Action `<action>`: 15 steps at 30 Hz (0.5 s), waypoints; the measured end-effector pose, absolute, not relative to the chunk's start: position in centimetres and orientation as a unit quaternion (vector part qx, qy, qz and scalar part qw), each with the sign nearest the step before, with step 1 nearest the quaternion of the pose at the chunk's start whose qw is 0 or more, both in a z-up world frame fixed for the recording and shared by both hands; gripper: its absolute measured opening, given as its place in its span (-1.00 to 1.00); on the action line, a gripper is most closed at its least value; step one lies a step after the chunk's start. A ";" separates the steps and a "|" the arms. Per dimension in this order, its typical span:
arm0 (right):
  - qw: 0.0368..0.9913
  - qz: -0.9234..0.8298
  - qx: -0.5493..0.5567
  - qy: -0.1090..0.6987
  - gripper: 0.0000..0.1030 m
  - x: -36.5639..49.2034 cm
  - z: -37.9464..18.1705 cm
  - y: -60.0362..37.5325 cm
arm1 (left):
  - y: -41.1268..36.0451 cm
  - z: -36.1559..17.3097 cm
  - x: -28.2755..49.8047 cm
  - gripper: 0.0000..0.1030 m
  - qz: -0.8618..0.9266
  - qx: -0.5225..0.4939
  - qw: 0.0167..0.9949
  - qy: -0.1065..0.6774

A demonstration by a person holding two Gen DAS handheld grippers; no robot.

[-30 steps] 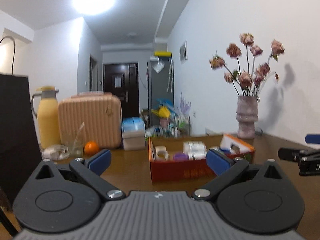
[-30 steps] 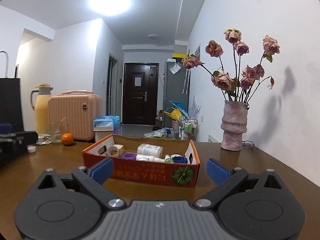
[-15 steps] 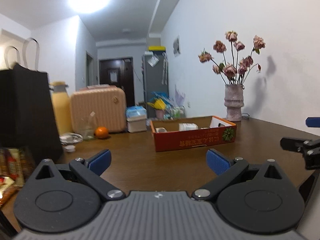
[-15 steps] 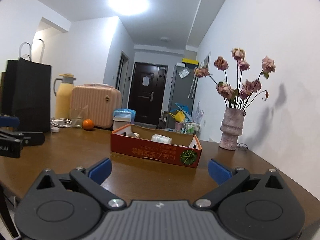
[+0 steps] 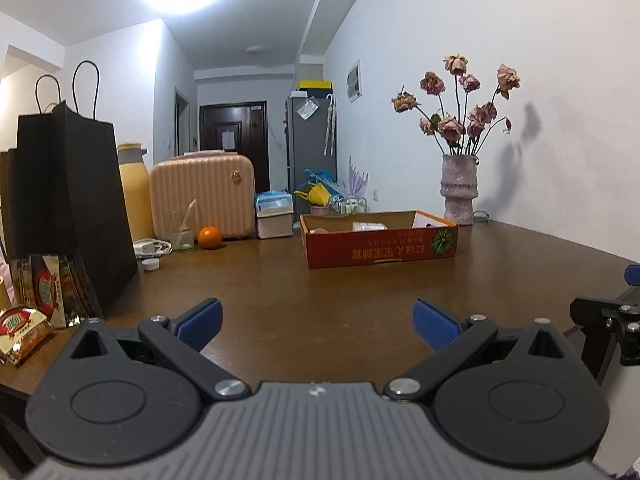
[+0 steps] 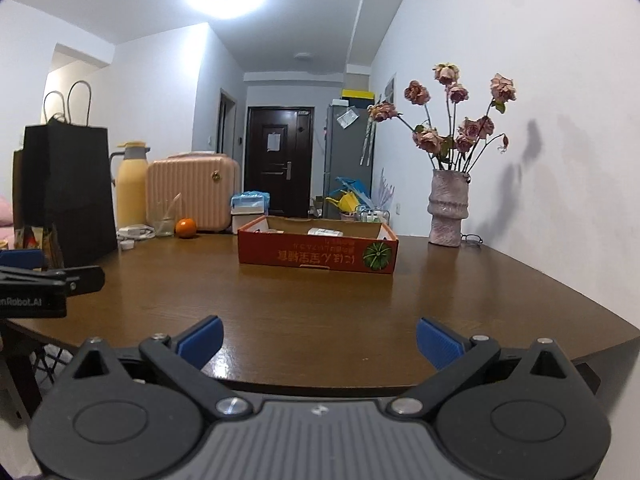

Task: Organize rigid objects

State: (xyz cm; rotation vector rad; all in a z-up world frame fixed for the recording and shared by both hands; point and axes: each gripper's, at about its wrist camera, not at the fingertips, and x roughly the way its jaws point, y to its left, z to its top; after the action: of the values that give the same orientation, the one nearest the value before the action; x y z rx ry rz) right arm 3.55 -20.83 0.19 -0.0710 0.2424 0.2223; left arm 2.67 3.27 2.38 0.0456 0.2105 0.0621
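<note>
Both tools are seen spread wide and empty: the left gripper (image 5: 316, 320) is held over the near part of the brown table (image 5: 360, 292), the right gripper (image 6: 318, 340) at its near edge. The red cardboard box (image 6: 318, 254) is set at about 12 o'clock, well apart from both; white containers (image 6: 325, 232) are glimpsed inside. An orange (image 6: 186, 227) is placed at 10 o'clock, a vase (image 6: 447, 208) at 1 o'clock
</note>
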 end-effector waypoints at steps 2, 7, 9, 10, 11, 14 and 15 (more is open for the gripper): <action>0.987 0.104 -0.036 0.115 1.00 3.7 0.4 -20.8 | 3.2 2.4 2.5 1.00 0.029 0.025 0.994 0.101; 0.989 0.104 -0.031 0.099 1.00 3.6 0.8 -20.8 | 3.1 2.3 2.3 1.00 0.023 0.026 0.994 0.100; 0.990 0.100 -0.031 0.098 1.00 3.4 0.8 -20.8 | 3.0 2.3 2.4 1.00 0.022 0.026 0.994 0.100; 0.990 0.098 -0.030 0.098 1.00 3.4 0.9 -20.9 | 3.0 2.3 2.4 1.00 0.022 0.025 0.994 0.101; 0.990 0.097 -0.029 0.098 1.00 3.4 0.9 -21.0 | 3.0 2.3 2.4 1.00 0.023 0.024 0.994 0.100; 0.990 0.097 -0.029 0.100 1.00 3.5 0.9 -21.1 | 2.9 2.4 2.4 1.00 0.022 0.027 0.995 0.098; 0.990 0.099 -0.029 0.100 1.00 3.4 0.9 -21.1 | 2.8 2.4 2.3 1.00 0.021 0.027 0.995 0.098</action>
State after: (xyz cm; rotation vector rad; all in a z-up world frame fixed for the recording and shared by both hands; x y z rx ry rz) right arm 3.44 -21.07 0.86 -0.0583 0.2016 0.1981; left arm 2.35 2.83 2.39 0.0549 0.1960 0.0412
